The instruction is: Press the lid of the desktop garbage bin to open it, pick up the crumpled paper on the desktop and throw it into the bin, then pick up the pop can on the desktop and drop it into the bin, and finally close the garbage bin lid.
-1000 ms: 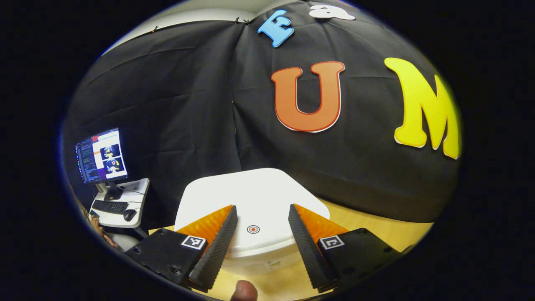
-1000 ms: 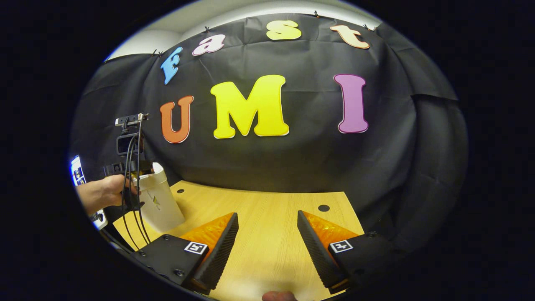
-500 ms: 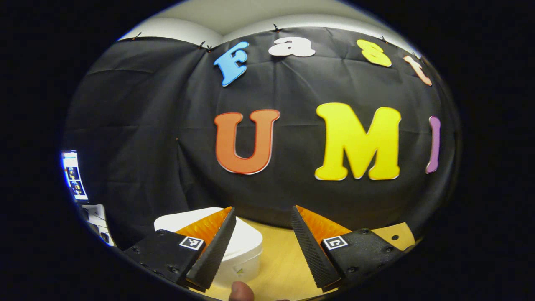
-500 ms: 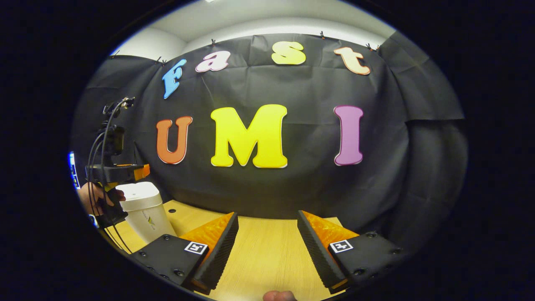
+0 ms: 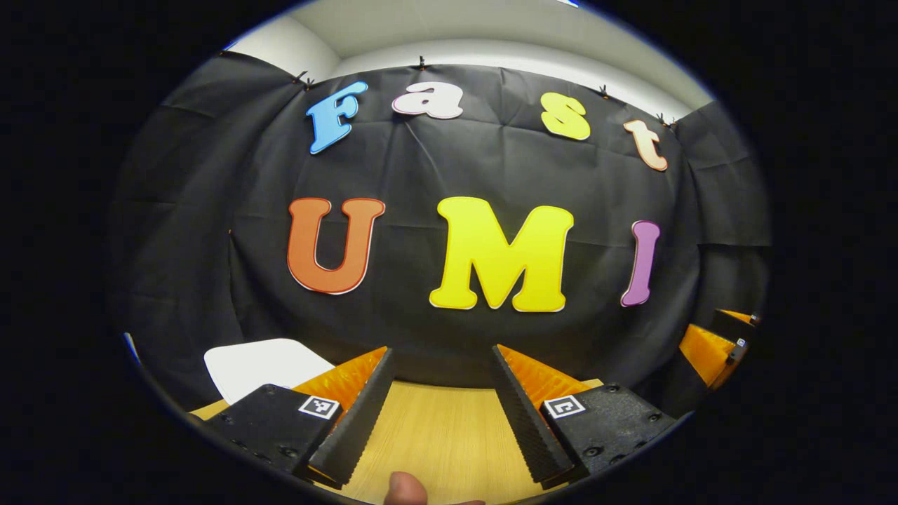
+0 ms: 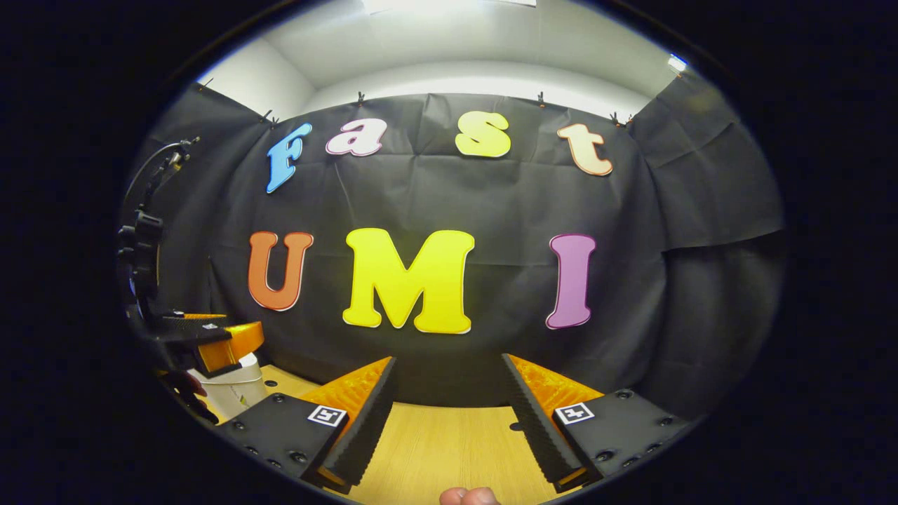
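The counter [image 5: 435, 435] runs from near to far, and the booth wall [image 5: 421, 168] stands behind its far edge. The bin [image 5: 259, 365] sits on the counter at the far left. Its lid [image 6: 235, 370] lies on top of it.

The left gripper [image 5: 440, 414] hangs over the counter, just right of the bin, and points at the wall. Its jaws stand apart with bare counter between them. In the right gripper view it [image 6: 210, 337] shows just above and in front of the bin.

The right gripper [image 6: 449, 421] hangs over the counter too, well to the right of the bin. Its jaws stand apart. In the left gripper view it [image 5: 715, 347] shows at the far right edge.
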Demonstrator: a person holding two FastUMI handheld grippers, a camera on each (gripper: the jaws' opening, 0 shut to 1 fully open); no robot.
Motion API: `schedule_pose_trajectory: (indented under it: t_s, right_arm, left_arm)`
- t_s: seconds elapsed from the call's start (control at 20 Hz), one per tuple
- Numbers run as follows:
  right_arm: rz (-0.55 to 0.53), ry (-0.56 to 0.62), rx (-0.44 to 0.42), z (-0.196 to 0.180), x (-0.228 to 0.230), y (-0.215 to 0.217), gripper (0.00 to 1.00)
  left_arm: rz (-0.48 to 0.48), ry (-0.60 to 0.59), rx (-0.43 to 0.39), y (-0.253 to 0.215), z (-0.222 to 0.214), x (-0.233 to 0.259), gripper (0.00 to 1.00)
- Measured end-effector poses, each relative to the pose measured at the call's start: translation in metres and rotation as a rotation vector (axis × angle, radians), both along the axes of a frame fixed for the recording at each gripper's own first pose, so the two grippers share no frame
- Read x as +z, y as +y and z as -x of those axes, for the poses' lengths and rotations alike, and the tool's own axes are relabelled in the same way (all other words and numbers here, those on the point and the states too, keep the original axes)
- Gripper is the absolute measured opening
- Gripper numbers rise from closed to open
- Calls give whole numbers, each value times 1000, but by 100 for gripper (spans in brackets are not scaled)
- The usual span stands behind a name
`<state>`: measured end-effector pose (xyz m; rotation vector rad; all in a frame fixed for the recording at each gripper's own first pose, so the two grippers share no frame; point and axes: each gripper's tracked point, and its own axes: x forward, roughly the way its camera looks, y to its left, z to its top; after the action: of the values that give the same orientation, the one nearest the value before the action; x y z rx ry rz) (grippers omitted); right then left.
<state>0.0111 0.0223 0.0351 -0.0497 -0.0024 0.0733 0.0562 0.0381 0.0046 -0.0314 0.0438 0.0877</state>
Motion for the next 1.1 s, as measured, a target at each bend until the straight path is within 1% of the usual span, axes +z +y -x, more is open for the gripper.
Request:
schedule_pose_trajectory:
  t_s: [0.15, 0.3, 0.5, 1.1]
  right_arm:
    - [-22, 6, -23, 2, -2, 0, 92]
    - [-28, 12, -36, 2, -4, 0, 92]
    - [-13, 16, -34, 2, -7, 3, 92]
    - [-14, 33, -35, -4, -16, -2, 92]
  left_arm:
    - [-47, -18, -32, -18, 14, 1, 90]
    - [-80, -37, -50, -27, 18, 2, 90]
    - [-87, -48, -58, -33, 22, 2, 90]
    - [-103, -75, -46, -39, 21, 7, 90]
